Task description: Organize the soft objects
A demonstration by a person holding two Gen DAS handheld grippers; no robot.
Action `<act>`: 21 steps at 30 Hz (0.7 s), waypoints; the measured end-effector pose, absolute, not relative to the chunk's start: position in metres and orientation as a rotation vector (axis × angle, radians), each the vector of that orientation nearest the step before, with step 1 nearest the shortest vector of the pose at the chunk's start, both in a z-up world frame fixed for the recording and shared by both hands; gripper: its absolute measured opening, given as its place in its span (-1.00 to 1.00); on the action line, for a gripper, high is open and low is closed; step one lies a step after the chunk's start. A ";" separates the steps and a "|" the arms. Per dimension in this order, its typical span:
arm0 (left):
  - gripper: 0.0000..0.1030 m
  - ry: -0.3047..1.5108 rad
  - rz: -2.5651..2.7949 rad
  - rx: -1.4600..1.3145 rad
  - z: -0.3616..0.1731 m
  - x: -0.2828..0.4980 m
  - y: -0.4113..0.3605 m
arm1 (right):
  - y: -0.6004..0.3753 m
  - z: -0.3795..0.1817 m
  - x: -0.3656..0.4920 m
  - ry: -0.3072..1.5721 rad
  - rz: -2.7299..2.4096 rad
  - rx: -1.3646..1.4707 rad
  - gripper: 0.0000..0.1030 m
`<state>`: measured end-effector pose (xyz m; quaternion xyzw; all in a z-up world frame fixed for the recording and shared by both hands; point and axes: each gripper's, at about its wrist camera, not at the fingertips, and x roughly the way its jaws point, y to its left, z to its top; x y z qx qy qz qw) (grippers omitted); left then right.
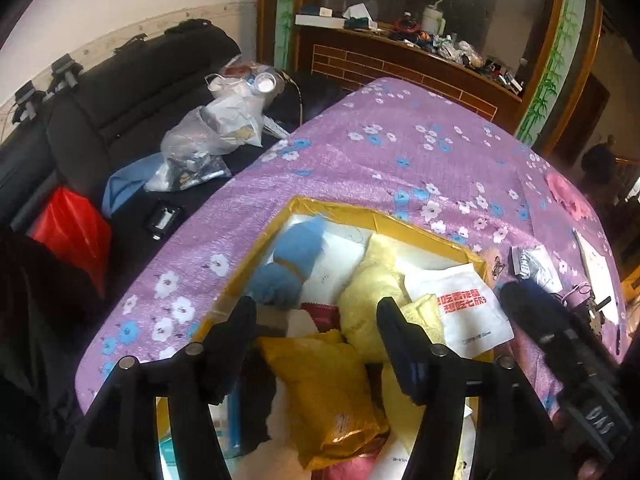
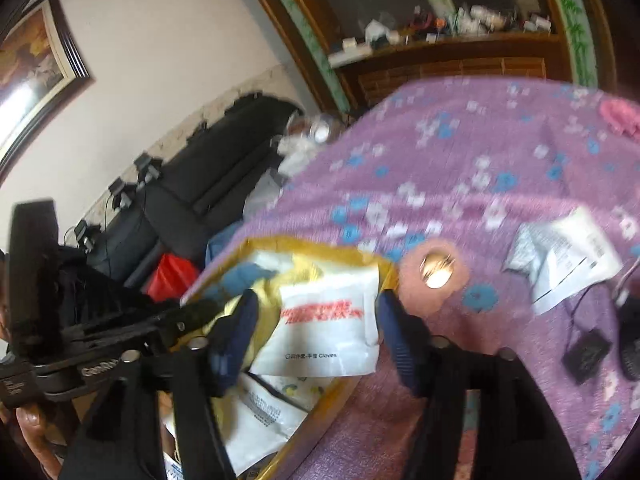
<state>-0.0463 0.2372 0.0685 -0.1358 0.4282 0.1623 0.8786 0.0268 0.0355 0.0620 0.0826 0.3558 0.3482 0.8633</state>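
Over the yellow cardboard box (image 1: pixel 424 226) on the purple floral bedspread (image 1: pixel 360 152), I have both tools hanging close together. My left gripper (image 1: pixel 316 320) has its jaws apart with nothing between them, hovering above the box contents: a blue plush (image 1: pixel 292 256) at the far left corner, a yellow towel (image 1: pixel 372 276) beside it, and a mustard foil pouch (image 1: pixel 328 392) nearest the camera. My right gripper (image 2: pixel 316 316) is also spread wide, and the white glove packet (image 2: pixel 324 320) with red lettering sits in the gap between its fingers, lying on the box's right rim; the right view is smeared, so I cannot tell whether either pad touches it yet. Off to the right on the spread lie a pale pink pad with a shiny disc (image 2: pixel 436 270) and a crumpled printed slip (image 2: pixel 560 256), well apart from the box. I judge the step in hand to be taking that packet, and to do it well I would lower the right tool until both pads bracket the packet's flat sides, not its loose corner, then close slowly so the thin film does not slide out. I would keep the left tool high and clear, since the two sit near each other, and watch that the packet's edge doesn't drag the towel underneath along with it.
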 end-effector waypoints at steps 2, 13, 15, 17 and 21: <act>0.29 0.874 0.359 -0.256 0.075 -0.050 0.234 | 0.029 0.069 0.027 0.699 0.709 0.173 0.34; 0.28 0.858 0.167 -0.193 0.110 -0.040 0.170 | -0.033 0.077 0.077 0.766 0.530 0.233 0.35; 0.28 0.894 0.094 -0.197 0.111 -0.021 0.156 | -0.046 0.074 0.085 0.786 0.500 0.288 0.35; 0.28 0.917 0.058 -0.178 0.111 -0.002 0.143 | -0.064 0.070 0.091 0.796 0.464 0.367 0.37; 0.28 1.030 0.024 -0.045 0.089 0.060 0.108 | -0.086 0.061 0.101 0.832 0.446 0.499 0.44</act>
